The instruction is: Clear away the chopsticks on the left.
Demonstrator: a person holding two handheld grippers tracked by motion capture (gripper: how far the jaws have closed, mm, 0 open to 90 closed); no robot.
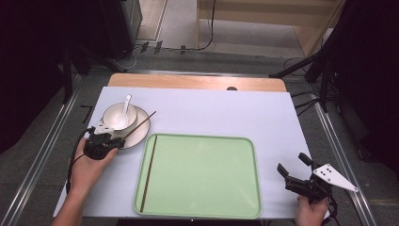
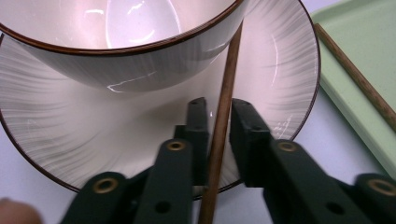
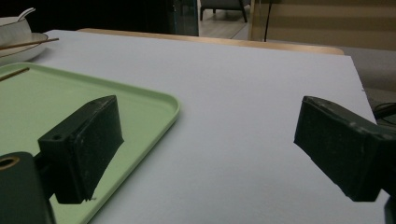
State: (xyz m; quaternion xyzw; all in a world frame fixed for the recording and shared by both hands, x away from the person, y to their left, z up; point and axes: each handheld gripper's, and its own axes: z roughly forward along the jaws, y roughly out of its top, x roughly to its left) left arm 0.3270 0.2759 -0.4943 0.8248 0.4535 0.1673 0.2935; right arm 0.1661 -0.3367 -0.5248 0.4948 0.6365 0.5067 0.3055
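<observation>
A brown chopstick lies slanted across a white plate that carries a white bowl with a white spoon in it. My left gripper reaches over the plate's near rim. In the left gripper view its jaws press on both sides of the chopstick, just in front of the bowl. A second chopstick lies along the left side of the green tray. My right gripper is open at the table's front right, with nothing between its fingers.
The plate stands left of the tray's far left corner. The table is covered by a pale sheet, with a wooden strip at its far edge. Metal rails run along both sides of the table.
</observation>
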